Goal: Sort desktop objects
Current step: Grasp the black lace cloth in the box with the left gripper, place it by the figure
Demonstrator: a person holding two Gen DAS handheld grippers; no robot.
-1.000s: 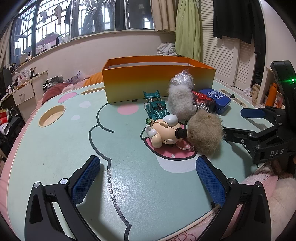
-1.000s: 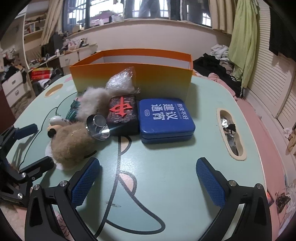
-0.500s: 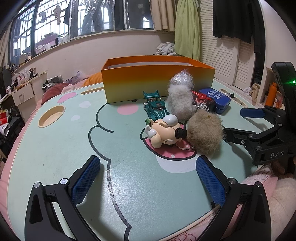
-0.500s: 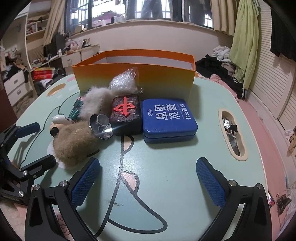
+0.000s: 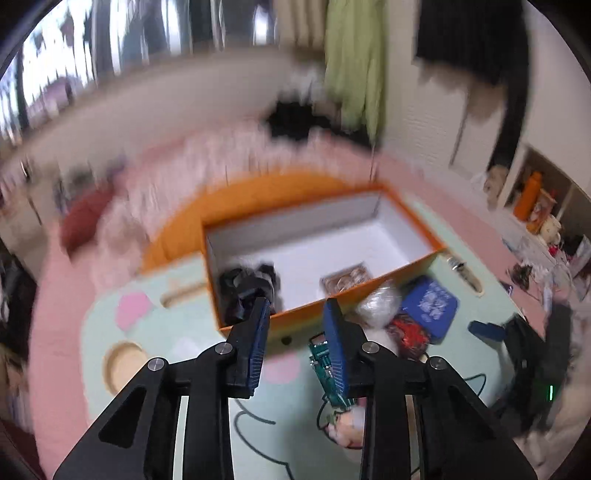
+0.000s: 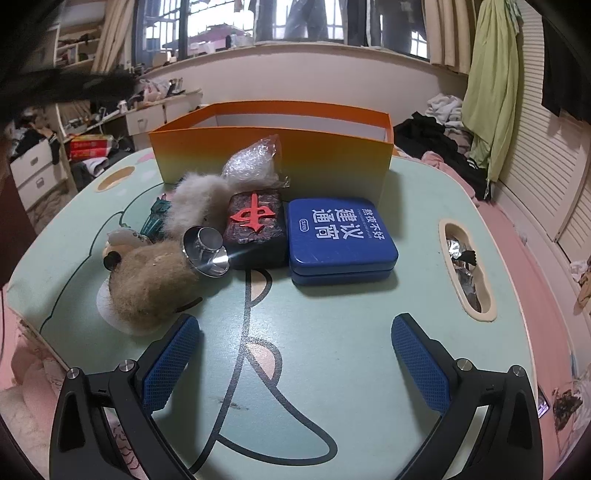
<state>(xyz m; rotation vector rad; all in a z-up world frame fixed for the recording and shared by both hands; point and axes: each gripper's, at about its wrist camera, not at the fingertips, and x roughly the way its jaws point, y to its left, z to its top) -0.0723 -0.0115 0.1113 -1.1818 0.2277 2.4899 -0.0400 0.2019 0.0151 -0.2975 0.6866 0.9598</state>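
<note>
While the left gripper (image 5: 295, 325) hangs high above the near wall of the orange box (image 5: 369, 295), its fingers are partly drawn in with nothing between them. A black bundle (image 5: 245, 291) and a reddish packet (image 5: 345, 277) lie inside the box. The right gripper (image 6: 295, 363) rests low over the table (image 6: 332, 350), spread wide and empty, near the blue tin (image 6: 340, 236), black tile case (image 6: 256, 225) and brown fluff ball (image 6: 151, 284).

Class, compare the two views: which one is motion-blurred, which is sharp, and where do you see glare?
Left wrist view: room and orange box smeared by motion blur, while the left hand-held gripper stays sharp. Right wrist view: sharp throughout, fisheye-curved edges, bright glare on the metal disc, blown-out window.
</note>
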